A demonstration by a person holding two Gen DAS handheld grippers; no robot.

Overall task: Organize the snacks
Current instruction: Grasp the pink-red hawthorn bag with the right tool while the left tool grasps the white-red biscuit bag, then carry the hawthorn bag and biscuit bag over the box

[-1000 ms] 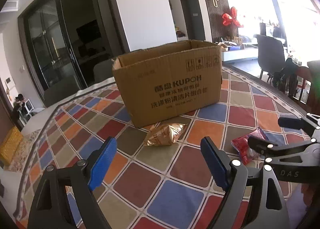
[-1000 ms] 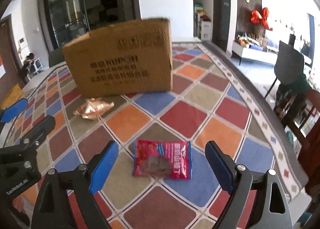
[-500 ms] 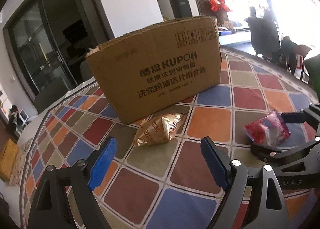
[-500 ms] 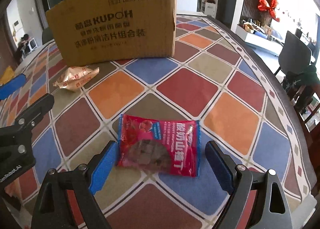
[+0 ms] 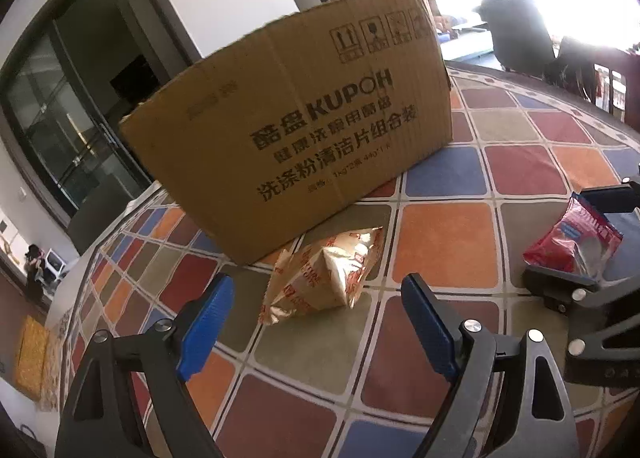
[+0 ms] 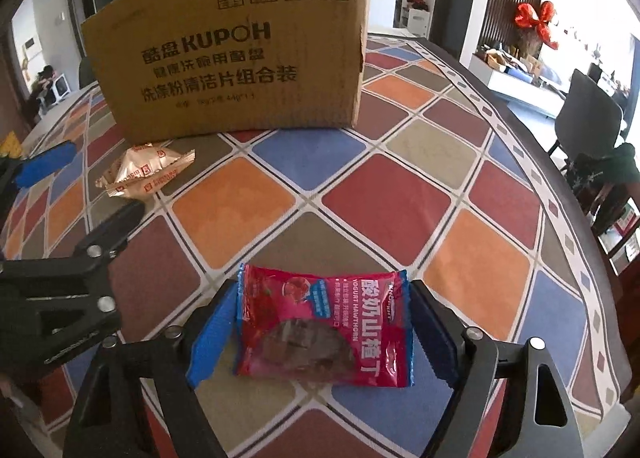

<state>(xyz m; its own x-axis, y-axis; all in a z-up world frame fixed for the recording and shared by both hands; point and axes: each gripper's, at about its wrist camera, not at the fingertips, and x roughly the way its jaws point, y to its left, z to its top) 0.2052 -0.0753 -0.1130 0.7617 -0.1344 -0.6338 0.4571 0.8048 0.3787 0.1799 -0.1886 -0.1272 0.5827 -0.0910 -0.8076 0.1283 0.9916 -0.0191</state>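
Note:
A gold foil snack packet (image 5: 324, 278) (image 6: 144, 174) lies on the checked tablecloth just in front of the brown cardboard box (image 5: 296, 146) (image 6: 232, 58). My left gripper (image 5: 316, 322) (image 6: 76, 198) is open, low over the table, with the gold packet just beyond its blue pads. A red yogurt-hawthorn packet (image 6: 320, 322) (image 5: 568, 242) lies flat between the pads of my right gripper (image 6: 322, 334) (image 5: 580, 242). Its jaws are closing; the pads stand at the packet's two short edges and the packet is not squeezed.
The table's patterned cloth (image 6: 400, 194) runs to a curved edge at the right. Beyond it stand a dark chair (image 6: 588, 118) and a wall with a red bow (image 6: 536, 20). Glass doors (image 5: 60, 130) are behind the box.
Both grippers have sunk toward the table and come closer to their packets. The right pads have narrowed from clear of the red packet to its edges. The left gripper has rolled slightly.

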